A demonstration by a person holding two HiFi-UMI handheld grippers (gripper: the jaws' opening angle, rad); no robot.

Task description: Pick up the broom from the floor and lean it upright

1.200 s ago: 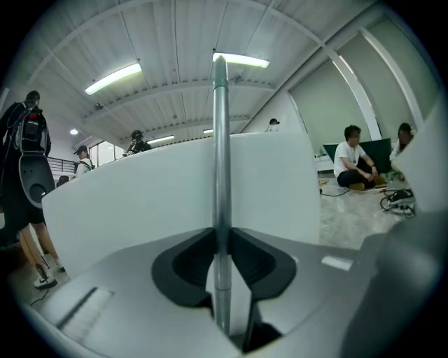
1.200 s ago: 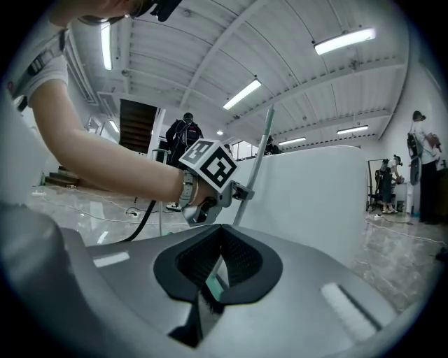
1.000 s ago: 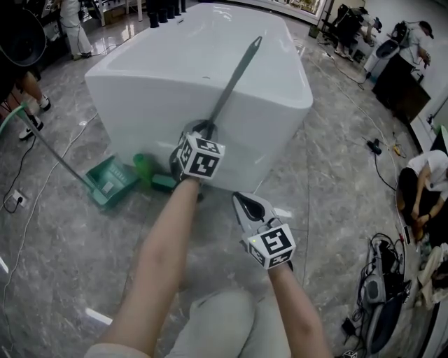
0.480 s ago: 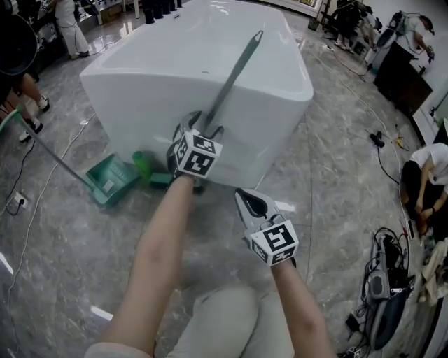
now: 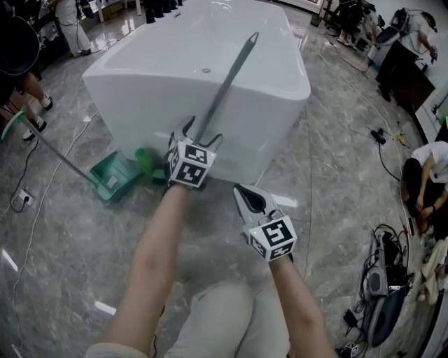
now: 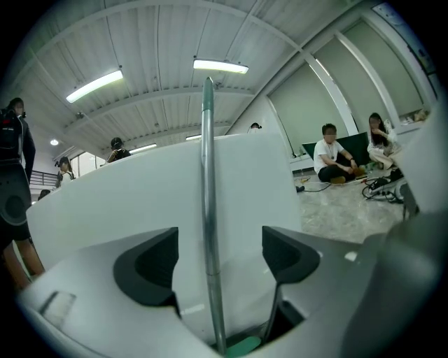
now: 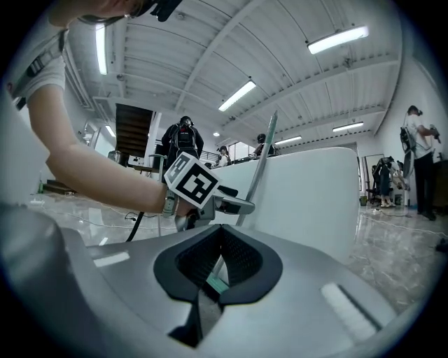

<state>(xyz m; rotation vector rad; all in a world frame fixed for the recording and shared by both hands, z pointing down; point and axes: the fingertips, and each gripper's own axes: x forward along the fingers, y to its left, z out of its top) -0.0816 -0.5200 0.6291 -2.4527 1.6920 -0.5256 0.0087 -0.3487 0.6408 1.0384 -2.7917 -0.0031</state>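
Note:
The broom leans upright against the white bathtub point(image 5: 161, 77); its grey handle point(image 5: 224, 84) slants up over the rim and its green head point(image 5: 159, 180) rests on the floor. My left gripper point(image 5: 201, 131) sits at the lower handle with its jaws opening. In the left gripper view the handle point(image 6: 207, 210) stands between the dark pads point(image 6: 150, 262) with a gap on each side. My right gripper point(image 5: 241, 192) hangs lower right, shut on nothing, and its view shows the broom handle point(image 7: 257, 175) and the left gripper point(image 7: 231, 203) ahead.
A green dustpan point(image 5: 112, 178) with a long handle lies on the floor left of the tub. Cables point(image 5: 378, 147) and gear point(image 5: 385, 294) lie at the right, where a person point(image 5: 427, 182) sits. Other people stand at the far left point(image 5: 70, 21).
My left gripper's jaws have opened off the broom handle and the gripper has shifted slightly. The broom stays leaning on the tub. My right gripper has barely moved.

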